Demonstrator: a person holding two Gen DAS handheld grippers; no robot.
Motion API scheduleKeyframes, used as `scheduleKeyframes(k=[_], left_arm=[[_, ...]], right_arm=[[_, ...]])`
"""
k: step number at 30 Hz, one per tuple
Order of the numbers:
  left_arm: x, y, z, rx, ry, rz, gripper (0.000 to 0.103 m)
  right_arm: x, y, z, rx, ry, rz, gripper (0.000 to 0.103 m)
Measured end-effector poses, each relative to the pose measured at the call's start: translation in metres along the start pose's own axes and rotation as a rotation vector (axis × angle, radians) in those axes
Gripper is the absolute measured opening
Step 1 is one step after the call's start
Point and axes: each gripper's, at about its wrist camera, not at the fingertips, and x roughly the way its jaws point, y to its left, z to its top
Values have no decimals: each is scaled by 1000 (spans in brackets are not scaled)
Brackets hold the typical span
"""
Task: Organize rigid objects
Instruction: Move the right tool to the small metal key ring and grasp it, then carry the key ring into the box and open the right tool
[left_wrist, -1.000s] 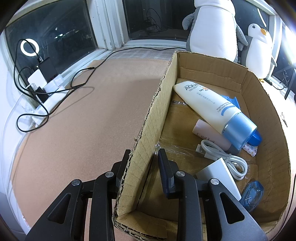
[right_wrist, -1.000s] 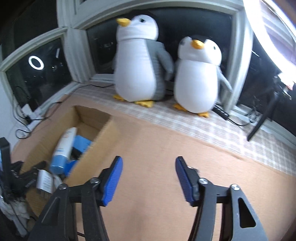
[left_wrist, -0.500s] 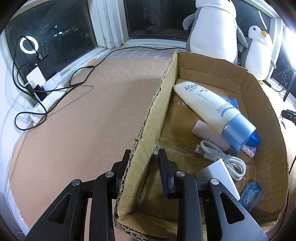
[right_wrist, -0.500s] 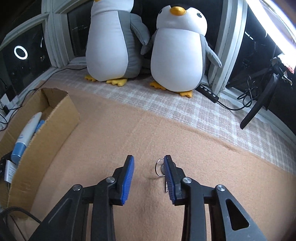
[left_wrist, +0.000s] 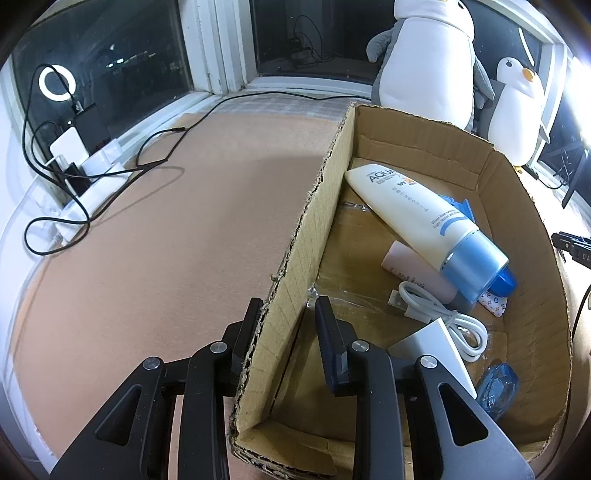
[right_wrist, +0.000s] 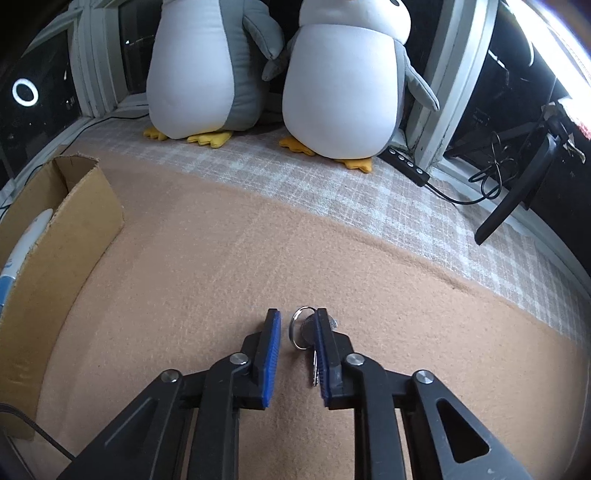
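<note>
An open cardboard box (left_wrist: 306, 236) stands on the tan blanket. My left gripper (left_wrist: 288, 302) straddles its near left wall, one finger outside and one inside, shut on the wall. Inside lie a white and blue sunscreen tube (left_wrist: 424, 218), a pink tube (left_wrist: 417, 273), a coiled white cable (left_wrist: 439, 314), a white block (left_wrist: 436, 343) and a blue clear piece (left_wrist: 496, 386). In the right wrist view a metal key ring with keys (right_wrist: 300, 330) lies on the blanket between the blue pads of my right gripper (right_wrist: 297, 314). It touches the right pad, and a gap remains on the left.
Two plush penguins (right_wrist: 343, 81) stand on the checked cloth by the window. The box (right_wrist: 62, 236) is at the left of the right wrist view. A black remote with its cable (right_wrist: 410, 166) and a black stand leg (right_wrist: 513, 199) are at the right. Chargers and black cables (left_wrist: 85, 173) line the left sill.
My right gripper moved down and forward to the key ring and its fingers narrowed around it. The left gripper stayed clamped on the box wall.
</note>
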Motion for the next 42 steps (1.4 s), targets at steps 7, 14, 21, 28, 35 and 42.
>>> scheduleKeyframes(k=[7, 14, 21, 28, 35, 42], left_arm=[[0, 0, 0, 1, 0, 0, 26], [0, 0, 0, 2, 0, 1, 26], [0, 0, 0, 2, -1, 1, 26], [0, 1, 1, 1, -1, 0, 26], [-1, 0, 1, 0, -1, 0, 26], [-1, 0, 1, 2, -1, 1, 26]], right_arm=[[-1, -6, -2, 18, -4, 23, 3], [-12, -6, -2, 27, -29, 51, 2], [-38, 3, 4, 37, -77, 105, 2], [-77, 37, 12, -4, -143, 194, 2], [-101, 81, 14, -60, -164, 287, 2], [-119, 125, 9, -117, -163, 385, 2]])
